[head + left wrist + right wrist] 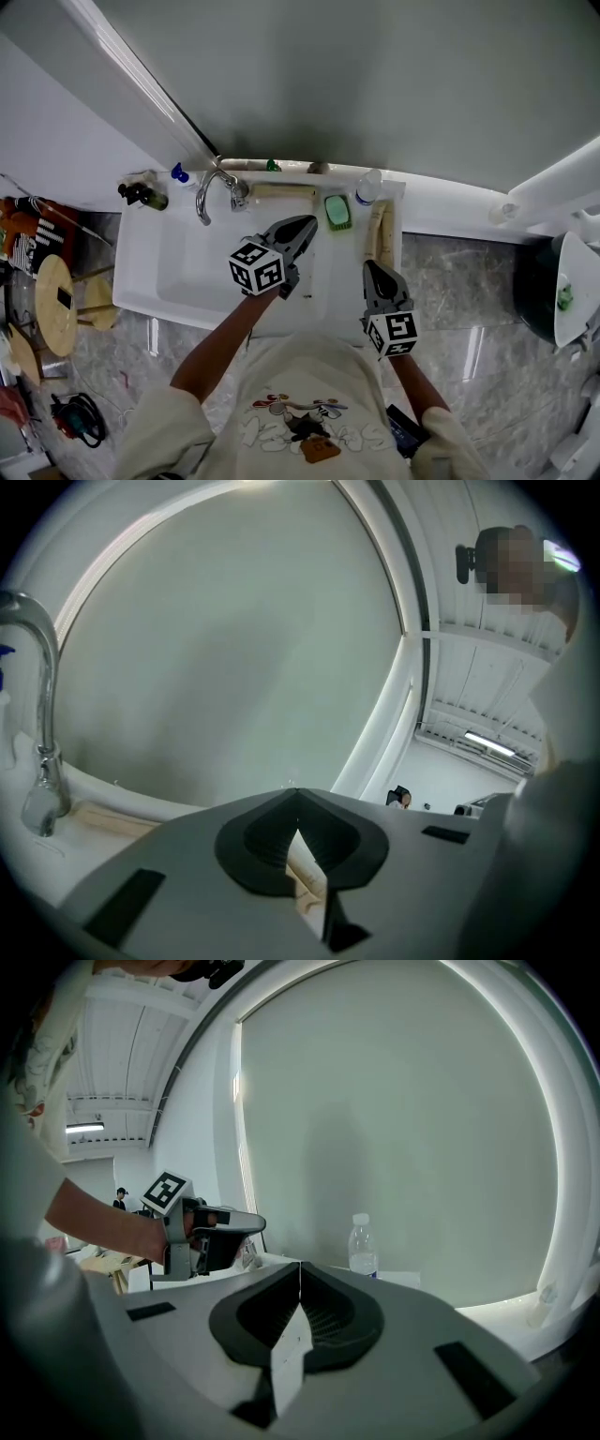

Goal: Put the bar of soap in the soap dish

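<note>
Hiding part of the white sink (pixel 211 272), the left gripper (pixel 307 225) hangs over the bowl with its jaws shut tight together and nothing between them. The right gripper (pixel 370 267) has its jaws together too, with nothing in them. The green soap dish (pixel 337 213) sits on the back edge of the sink, just past the tips of the left jaws and a little to their right. A paler patch lies inside the dish, but it is too small to tell if that is the bar of soap. In both gripper views the big grey gripper bodies cover the lower half, so the dish is hidden there. The tap (pixel 37 714) stands far to the left of the left jaws and is cut off by the edge. A water bottle (pixel 363 1244) stands beyond the right jaws, a bit to their right. Behind the sink is a plain grey wall (pixel 375 84). The floor (pixel 469 281) is shiny grey stone, and a round wooden stool (pixel 54 305) stands well to the left of the left jaws.
</note>
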A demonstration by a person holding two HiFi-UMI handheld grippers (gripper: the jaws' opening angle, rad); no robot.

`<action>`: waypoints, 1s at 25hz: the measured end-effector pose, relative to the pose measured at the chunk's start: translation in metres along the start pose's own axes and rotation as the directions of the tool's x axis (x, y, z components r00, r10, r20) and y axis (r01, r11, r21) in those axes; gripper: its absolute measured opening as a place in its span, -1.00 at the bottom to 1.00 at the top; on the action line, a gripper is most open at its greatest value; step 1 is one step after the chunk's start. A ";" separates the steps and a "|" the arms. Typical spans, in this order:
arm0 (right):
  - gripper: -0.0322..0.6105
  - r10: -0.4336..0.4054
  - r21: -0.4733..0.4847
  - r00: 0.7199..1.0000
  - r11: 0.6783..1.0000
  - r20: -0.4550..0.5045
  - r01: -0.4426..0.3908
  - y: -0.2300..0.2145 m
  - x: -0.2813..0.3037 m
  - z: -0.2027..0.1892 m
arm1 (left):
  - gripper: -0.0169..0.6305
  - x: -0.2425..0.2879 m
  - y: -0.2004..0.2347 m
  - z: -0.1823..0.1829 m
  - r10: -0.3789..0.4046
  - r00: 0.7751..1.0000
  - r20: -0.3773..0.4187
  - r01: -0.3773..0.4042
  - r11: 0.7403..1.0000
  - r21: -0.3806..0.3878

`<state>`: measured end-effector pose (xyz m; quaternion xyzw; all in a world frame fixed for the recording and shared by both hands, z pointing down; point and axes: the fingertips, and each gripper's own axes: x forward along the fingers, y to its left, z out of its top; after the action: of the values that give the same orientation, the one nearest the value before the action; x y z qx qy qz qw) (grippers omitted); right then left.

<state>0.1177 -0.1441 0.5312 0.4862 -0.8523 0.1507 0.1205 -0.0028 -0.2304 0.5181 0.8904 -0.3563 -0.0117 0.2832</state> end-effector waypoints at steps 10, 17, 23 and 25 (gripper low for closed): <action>-0.88 -0.017 -0.004 0.999 1.000 0.027 0.017 0.002 -0.019 0.007 | -0.92 -0.046 -0.042 0.008 0.053 0.995 0.078 -0.055 0.998 0.013; -0.88 -0.018 0.063 0.998 0.998 0.062 0.014 0.010 -0.038 0.020 | -0.92 -0.077 -0.072 0.017 0.046 0.991 0.124 -0.048 0.999 0.016; -0.88 0.009 0.031 0.996 0.999 0.084 -0.012 0.030 -0.048 0.032 | -0.92 -0.095 -0.091 0.009 0.052 0.993 0.110 -0.053 0.999 0.006; -0.88 0.027 0.016 0.996 0.999 0.088 -0.029 0.038 -0.050 0.035 | -0.92 -0.099 -0.100 0.007 0.042 0.993 0.113 -0.039 0.999 -0.024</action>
<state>0.1075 -0.0998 0.4757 0.4813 -0.8622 0.1379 0.0766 -0.0154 -0.1114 0.4427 0.8777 -0.3897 -0.0605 0.2724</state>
